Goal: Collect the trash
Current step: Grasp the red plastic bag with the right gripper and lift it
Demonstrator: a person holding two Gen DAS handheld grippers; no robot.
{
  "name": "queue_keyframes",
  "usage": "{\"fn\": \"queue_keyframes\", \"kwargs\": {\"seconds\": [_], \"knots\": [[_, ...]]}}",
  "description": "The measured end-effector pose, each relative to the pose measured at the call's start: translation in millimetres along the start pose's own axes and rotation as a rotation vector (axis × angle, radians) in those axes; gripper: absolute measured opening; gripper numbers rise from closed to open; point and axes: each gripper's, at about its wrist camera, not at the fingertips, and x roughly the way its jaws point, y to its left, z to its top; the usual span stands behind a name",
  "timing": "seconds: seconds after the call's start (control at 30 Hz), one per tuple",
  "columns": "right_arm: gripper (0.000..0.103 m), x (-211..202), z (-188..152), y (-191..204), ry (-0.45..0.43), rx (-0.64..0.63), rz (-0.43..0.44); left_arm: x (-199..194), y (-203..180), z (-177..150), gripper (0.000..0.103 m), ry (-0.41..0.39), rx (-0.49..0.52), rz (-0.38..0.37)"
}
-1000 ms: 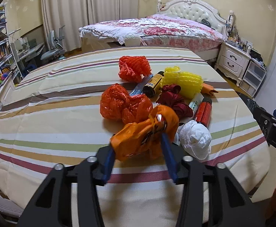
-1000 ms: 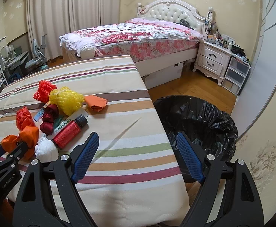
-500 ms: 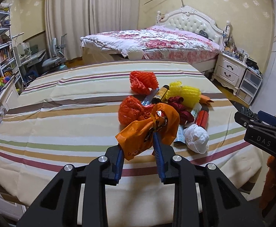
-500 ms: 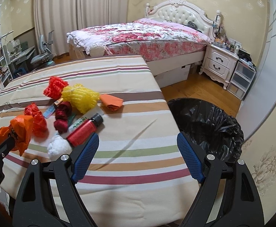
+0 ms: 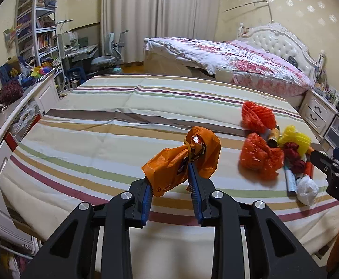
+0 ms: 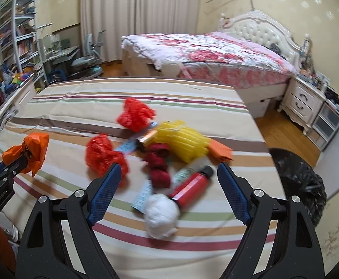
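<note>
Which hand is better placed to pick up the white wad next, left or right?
Right, probably. The right tool is open and empty, with the white wad close in front of it. The left tool is shut on the orange bag.

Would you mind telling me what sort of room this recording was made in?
Almost certainly a home bedroom: a bed with a tufted white headboard and floral bedding, a white nightstand beside it, and a bookshelf by a desk and chair.
</note>
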Motion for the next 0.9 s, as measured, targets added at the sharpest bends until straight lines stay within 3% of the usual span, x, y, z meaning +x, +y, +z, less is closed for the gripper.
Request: {"fn": "queue_keyframes", "kwargs": {"seconds": [0.37,0.4,0.5,0.6,0.67,0.73,0.9], "knots": [[0.081,42.1,5.7,57.7,0.06,-0.107,0.054,10.5,56.8,-3.6,0.03,0.003,-0.08,0.121],[0.079,45.5,4.6,58.7,0.07,-0.111,0.053,10.5,59.2,-4.2,0.03,0.003,-0.083,0.124],[0.057,56.3,1.9,57.8,0.112,-0.109,0.081,12.0,61.7,-5.1,0.03,0.008,-0.089,0.12],[0.047,52.6,0.5,57.0,0.102,-0.105,0.087,12.0,59.3,-5.7,0.03,0.007,-0.086,0.108],[0.035,46.3,0.7,53.5,0.091,-0.096,0.096,10.3,53.2,-5.0,0.03,0.003,-0.078,0.093],[0.03,39.6,0.2,47.2,0.078,-0.079,0.097,7.3,47.0,-4.1,0.03,-0.007,-0.068,0.074],[0.029,23.3,0.6,29.7,0.045,-0.034,0.097,0.5,22.3,-0.1,0.03,-0.026,-0.032,0.02]]}}
